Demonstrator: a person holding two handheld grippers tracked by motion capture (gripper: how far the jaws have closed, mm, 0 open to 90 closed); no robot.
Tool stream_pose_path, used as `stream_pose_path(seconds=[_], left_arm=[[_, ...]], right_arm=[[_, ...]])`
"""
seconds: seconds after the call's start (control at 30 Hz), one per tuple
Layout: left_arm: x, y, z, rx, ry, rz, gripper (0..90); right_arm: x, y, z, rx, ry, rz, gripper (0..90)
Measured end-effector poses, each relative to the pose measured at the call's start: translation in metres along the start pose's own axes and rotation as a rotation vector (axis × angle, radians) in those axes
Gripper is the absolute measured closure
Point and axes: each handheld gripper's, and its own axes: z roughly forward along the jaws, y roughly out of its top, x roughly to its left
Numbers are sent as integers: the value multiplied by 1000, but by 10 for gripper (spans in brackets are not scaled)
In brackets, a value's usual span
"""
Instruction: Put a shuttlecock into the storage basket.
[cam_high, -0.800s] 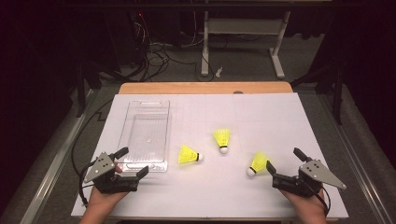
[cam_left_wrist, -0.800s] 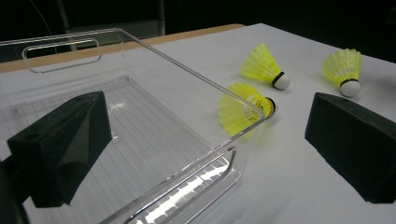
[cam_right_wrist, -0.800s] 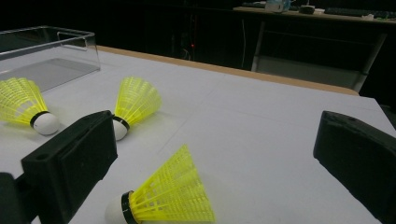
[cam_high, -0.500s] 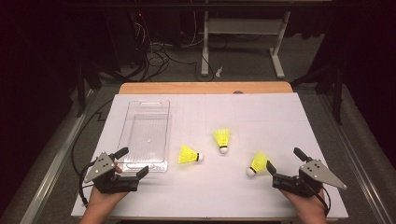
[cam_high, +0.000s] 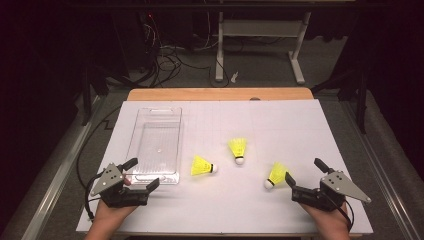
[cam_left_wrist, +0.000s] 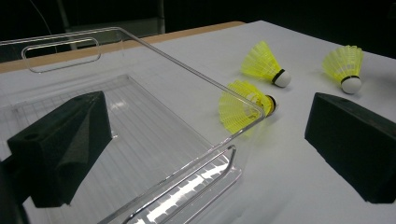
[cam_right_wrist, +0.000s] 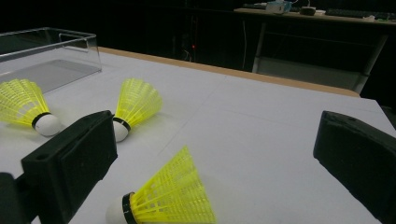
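Nothing is picked up yet: both the left gripper (cam_high: 141, 174) and the right gripper (cam_high: 303, 171) rest with jaws wide and empty near the tabletop's front edge. Three shuttlecocks lie mid-table beside the clear tray (cam_high: 155, 145). The nearest shuttlecock (cam_high: 275, 175) sits just ahead of the right gripper, so next it probably must straddle that one and close.

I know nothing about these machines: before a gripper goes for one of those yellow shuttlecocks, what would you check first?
1. Right gripper jaws open: ok.
2. Nearest shuttlecock lies between those jaws, untouched: ok.
3. Left gripper open, holding nothing: ok.
4. Clear tray empty, ready to receive: ok.
5. Other two shuttlecocks lie apart from the first: ok.
6. Whether the tray would slide if bumped: cannot tell.
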Motion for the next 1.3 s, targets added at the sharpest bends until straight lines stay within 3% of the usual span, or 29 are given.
stream_pose_path(seconds=[0.37, 0.63, 0.93, 1.2, 1.3], left_arm=[[6, 4, -10, -2, 42, 7, 7], [23, 2, -24, -30, 95, -34, 5], [41, -2, -42, -24, 159, -80, 3], [47, -4, -49, 1, 161, -108, 6], [50, -6, -53, 10, 161, -143, 7]], right_arm=[[0, 0, 0, 0, -1, 6, 3], [-1, -1, 0, 1, 0, 4, 3], [-1, 1, -1, -4, -3, -2, 3], [-1, 1, -1, -5, -7, -10, 3], [-2, 1, -1, -5, -10, -12, 3]])
